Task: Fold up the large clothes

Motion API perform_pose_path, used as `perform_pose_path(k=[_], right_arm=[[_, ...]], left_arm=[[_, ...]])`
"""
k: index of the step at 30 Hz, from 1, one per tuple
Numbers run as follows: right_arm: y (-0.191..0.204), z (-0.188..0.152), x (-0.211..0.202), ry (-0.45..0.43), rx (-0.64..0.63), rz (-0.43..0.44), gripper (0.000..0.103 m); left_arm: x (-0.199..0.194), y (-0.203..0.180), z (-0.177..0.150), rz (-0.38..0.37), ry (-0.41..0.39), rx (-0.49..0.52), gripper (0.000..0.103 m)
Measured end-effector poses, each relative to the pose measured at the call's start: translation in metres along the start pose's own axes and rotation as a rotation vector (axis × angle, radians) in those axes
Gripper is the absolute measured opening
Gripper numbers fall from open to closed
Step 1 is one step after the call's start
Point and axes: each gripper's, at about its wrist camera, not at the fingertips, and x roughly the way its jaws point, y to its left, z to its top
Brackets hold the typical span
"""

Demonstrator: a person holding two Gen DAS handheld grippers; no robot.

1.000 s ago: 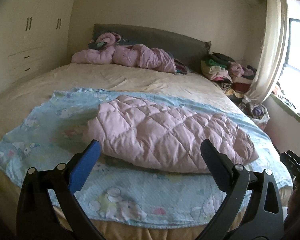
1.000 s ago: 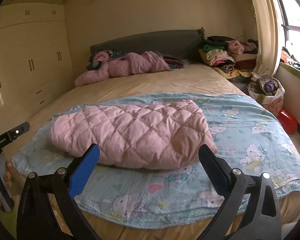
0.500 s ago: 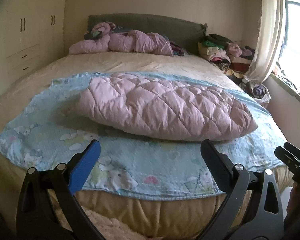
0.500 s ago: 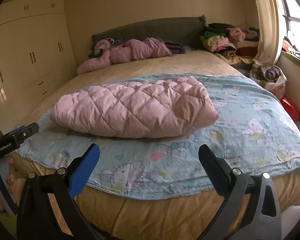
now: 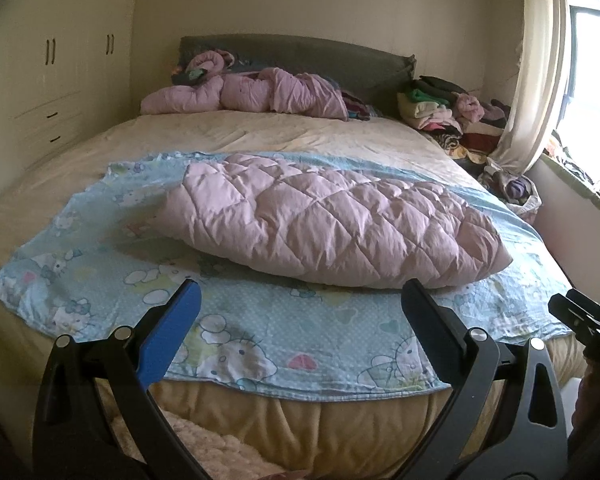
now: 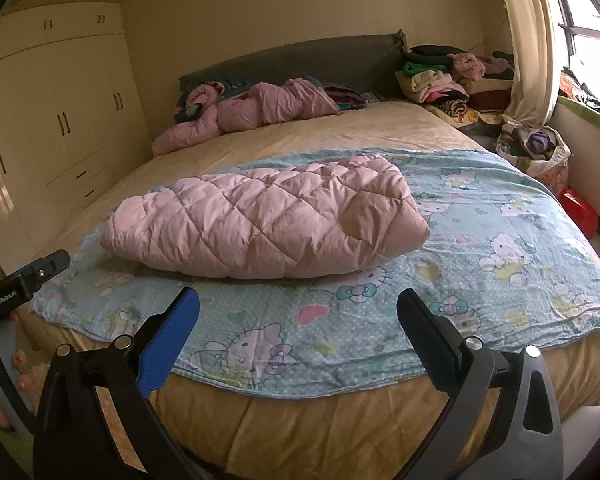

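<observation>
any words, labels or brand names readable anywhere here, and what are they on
"GenRobot.AI", roughly, in small white print on the left gripper body, seen in the right wrist view; the letters are tiny, so the spelling is uncertain.
The blue sheet has cartoon cat prints only, no readable words.
Nothing else carries text.

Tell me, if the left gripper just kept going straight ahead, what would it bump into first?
Probably the blue cartoon-print sheet at the bed's near edge, then the folded pink quilted coat behind it. The left gripper is open; depth is uncertain.
</observation>
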Motion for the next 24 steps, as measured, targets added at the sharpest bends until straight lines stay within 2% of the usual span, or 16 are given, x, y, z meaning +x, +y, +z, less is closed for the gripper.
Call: perform_pose_path(k=[24], right_arm=[[0.0083,-0.0005,-0.0012,0.005,-0.012,0.011,0.099]], left_arm=[[-0.0038,0.0025,0.001,0.0,0.0,0.002,0.094]])
